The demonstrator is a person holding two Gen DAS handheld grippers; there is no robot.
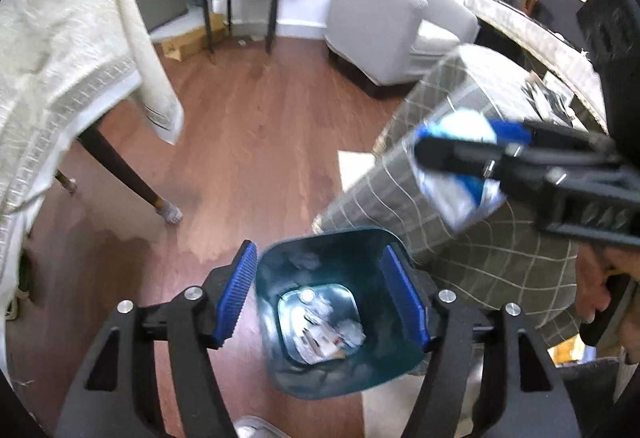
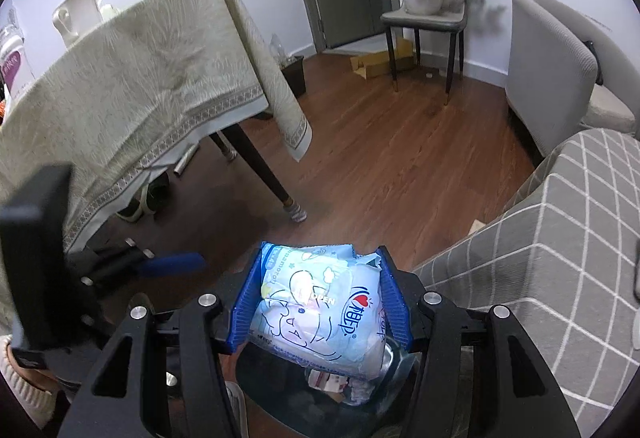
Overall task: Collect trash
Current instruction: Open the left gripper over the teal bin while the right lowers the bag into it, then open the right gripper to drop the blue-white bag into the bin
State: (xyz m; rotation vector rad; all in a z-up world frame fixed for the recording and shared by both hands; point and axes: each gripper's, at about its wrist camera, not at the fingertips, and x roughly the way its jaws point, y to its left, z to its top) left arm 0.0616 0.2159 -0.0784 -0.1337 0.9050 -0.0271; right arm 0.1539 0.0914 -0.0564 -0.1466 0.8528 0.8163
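Right wrist footage shows a soft pale-blue plastic tissue pack with a cartoon print (image 2: 320, 314) clamped between the blue pads of the right claw (image 2: 318, 302), held just above the dark teal plastic waste bin (image 2: 280, 390), whose rim is only partly seen beneath it. From the left wrist view, the left claw (image 1: 320, 298) is seen with its jaws apart and nothing between them, poised over the open bin (image 1: 280, 358), where crumpled white paper scraps (image 1: 324, 330) already lie at the bottom. The bin stands on the brown wooden floor (image 1: 248, 141), beside a grey checked upholstered seat (image 1: 460, 222). The pack should be brought squarely over the bin mouth before release; it looks nearly as wide as the opening, so it is probably best dropped end-first. The left claw should be kept clear of the drop path.
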